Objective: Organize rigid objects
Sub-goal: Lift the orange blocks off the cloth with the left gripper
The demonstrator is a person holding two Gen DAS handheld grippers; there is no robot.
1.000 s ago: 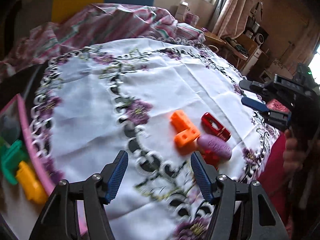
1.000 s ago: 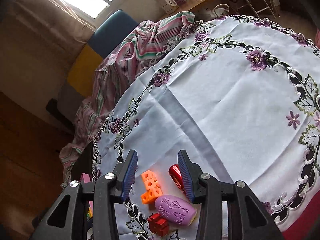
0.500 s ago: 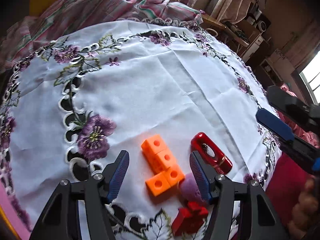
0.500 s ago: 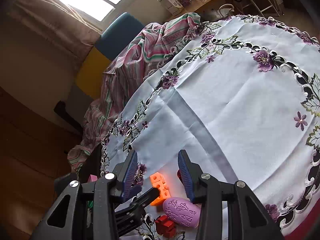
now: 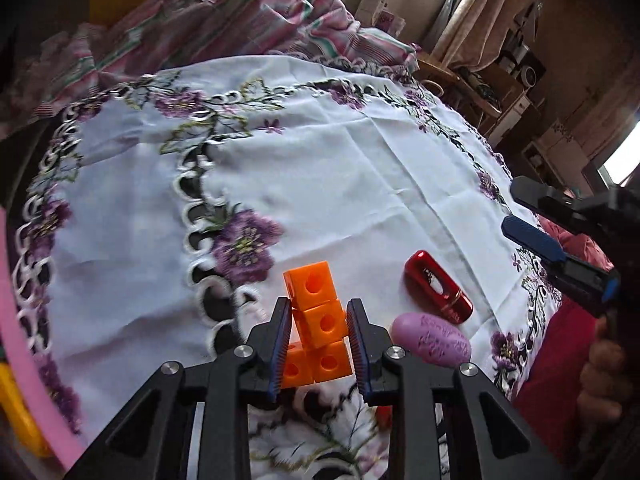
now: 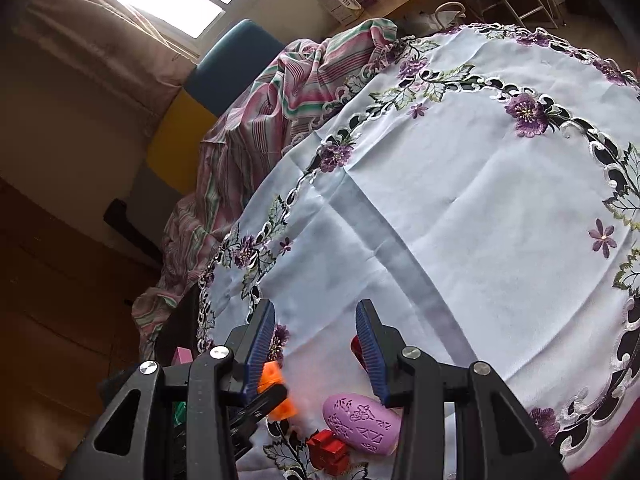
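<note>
The left tool has just dropped over the orange blocks and clamped shut on them; a second ago its jaws stood wide and empty. That grip readies the blocks, still on the tabletop, for lifting. It points steeply down. Farther right, the right tool hangs half-open, empty, above the purple oval.

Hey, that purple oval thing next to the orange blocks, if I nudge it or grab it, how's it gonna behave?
The purple oval piece looks rounded all over, so a nudge would probably rock or roll it rather than slide it. Its curved sides may let flat pads slip off. It seems moulded and rigid, with a raised pattern on top, so it likely won't bend. It lies near the red shiny piece and could bump it.
</note>
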